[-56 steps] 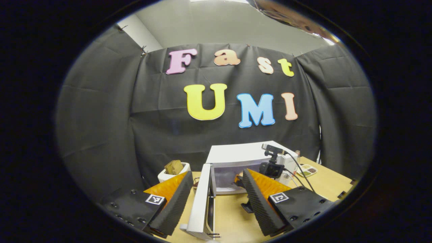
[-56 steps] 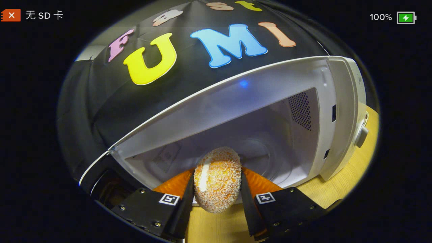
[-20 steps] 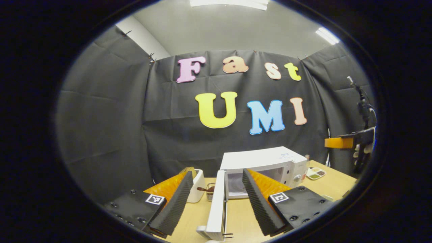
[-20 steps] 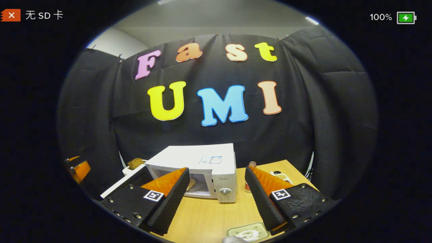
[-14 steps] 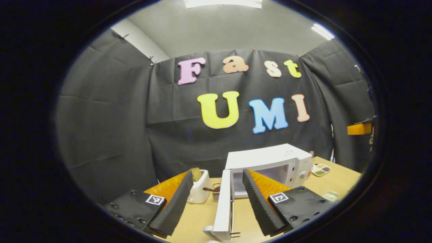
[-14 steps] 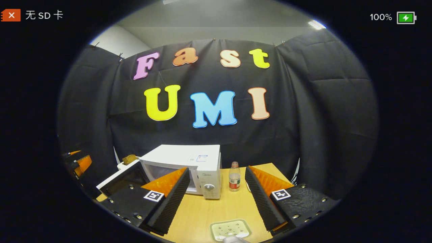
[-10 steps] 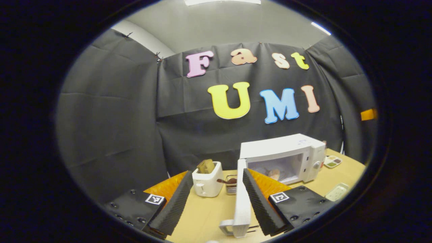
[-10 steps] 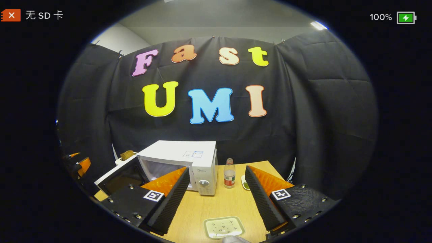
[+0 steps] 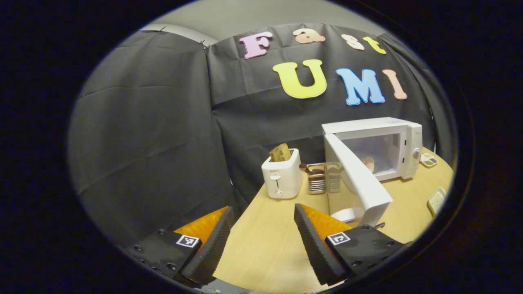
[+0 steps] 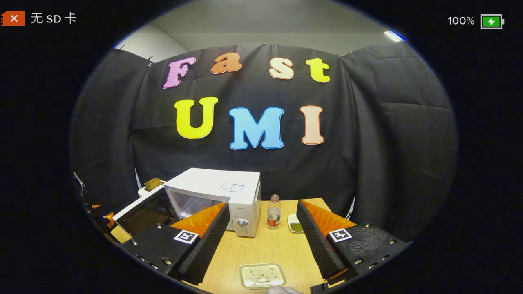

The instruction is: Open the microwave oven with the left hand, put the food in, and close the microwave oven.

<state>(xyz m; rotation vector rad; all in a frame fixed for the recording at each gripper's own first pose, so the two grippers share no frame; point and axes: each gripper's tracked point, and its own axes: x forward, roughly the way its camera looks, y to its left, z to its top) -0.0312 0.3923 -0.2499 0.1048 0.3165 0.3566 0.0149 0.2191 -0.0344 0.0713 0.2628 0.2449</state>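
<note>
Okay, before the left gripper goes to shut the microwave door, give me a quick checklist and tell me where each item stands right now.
1. Food inside microwave: ok.
2. Door open, ready to be pushed: ok.
3. Left gripper open and empty: ok.
4. Right gripper open, empty and back from the microwave: ok.
5. Door's swing path free of the mesh holders beside it: cannot tell.

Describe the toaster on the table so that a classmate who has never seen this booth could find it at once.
Start at the white microwave with its door swung open. Left of the door stand two small metal mesh holders, and left of those is the toaster. It is the small white box with a brown slice of bread sticking out of its top.
</note>
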